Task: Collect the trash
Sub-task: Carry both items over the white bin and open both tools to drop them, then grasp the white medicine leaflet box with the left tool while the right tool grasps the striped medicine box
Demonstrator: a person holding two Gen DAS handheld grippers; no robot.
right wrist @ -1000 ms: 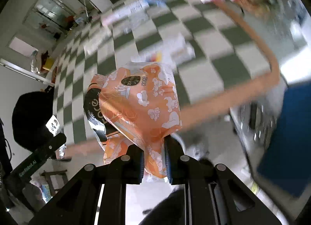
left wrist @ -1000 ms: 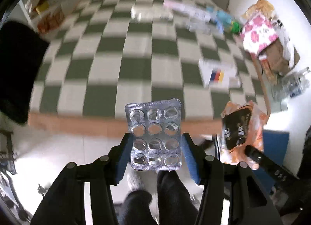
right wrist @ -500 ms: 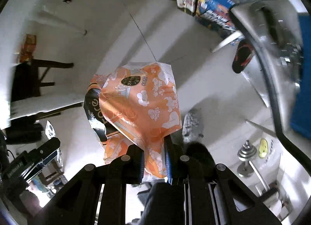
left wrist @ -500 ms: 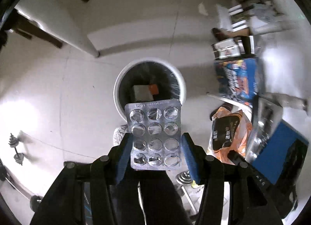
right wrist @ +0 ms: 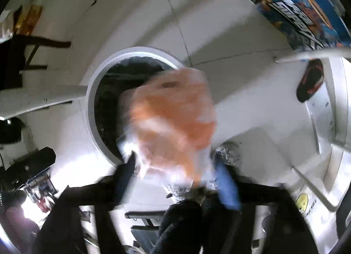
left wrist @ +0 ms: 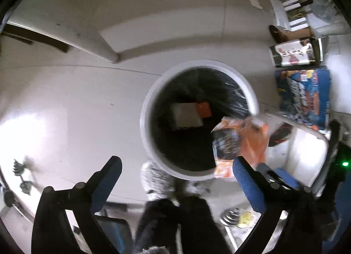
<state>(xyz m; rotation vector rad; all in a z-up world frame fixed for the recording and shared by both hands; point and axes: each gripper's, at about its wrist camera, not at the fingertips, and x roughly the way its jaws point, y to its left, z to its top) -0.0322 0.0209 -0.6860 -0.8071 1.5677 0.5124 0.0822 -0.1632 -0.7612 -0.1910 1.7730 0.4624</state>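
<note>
A round white trash bin with a black liner stands on the floor right under both grippers. My left gripper hangs over its near rim, jaws opening wide, nothing between them. A pale flat piece and an orange scrap lie in the bin; I cannot pick out the blister pack. The orange snack bag is over the bin's right rim. In the right wrist view the bag is a blur between the spread fingers of my right gripper, whose jaws are opening, beside the bin.
A person's furry slippers and dark trouser legs stand at the bin's near side. A blue printed box and a black-and-white box lie to the right. Dumbbells sit at the left, a white furniture leg behind.
Both grippers dropped from the checkered table to the bin. The left jaws spread and the blister pack left them. The right jaws spread and the orange bag came loose, now blurred.
</note>
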